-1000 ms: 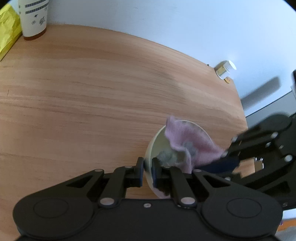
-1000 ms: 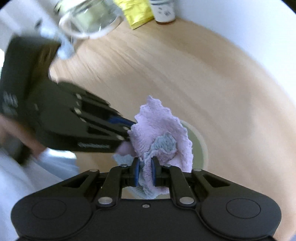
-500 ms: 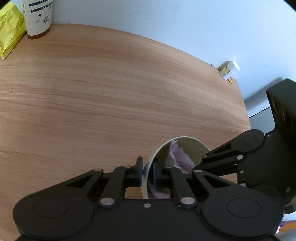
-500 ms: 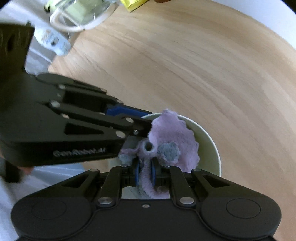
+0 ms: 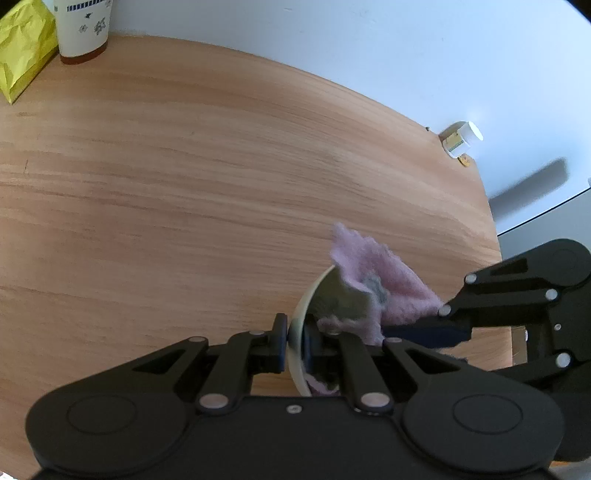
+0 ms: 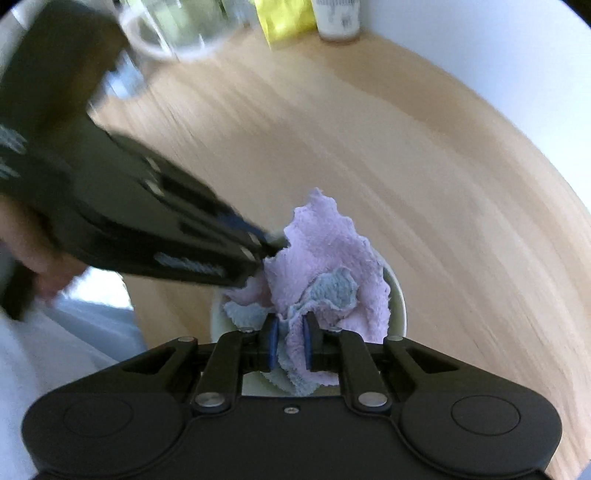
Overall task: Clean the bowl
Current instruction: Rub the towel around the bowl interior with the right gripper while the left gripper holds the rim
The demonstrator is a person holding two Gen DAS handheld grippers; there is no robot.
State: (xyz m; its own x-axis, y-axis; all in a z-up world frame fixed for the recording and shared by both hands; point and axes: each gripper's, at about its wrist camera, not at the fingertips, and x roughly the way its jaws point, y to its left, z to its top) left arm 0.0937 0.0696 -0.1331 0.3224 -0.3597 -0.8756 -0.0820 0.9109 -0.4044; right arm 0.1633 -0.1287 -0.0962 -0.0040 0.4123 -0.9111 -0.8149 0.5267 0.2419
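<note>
- Left gripper [image 5: 294, 341] pointed steeply down, its jaws clamped on the near rim of the pale bowl [image 5: 300, 332], one finger outside the wall and one inside.
- Right gripper [image 6: 289, 341] also angled downward over the bowl, jaws pinched tight on a bunched pink-and-grey cloth [image 6: 325, 266] that filled the bowl's hollow.
- Beyond the bowl, the wooden table [image 5: 184, 192] lay bare; a paper cup [image 5: 83, 29] and yellow bag [image 5: 22, 51] stood well apart at its far left edge, and a small white bottle [image 5: 461, 138] at its far right corner.

Table [image 5: 184, 192] centre free; cup [image 5: 83, 29], bag [image 5: 22, 51] far.
</note>
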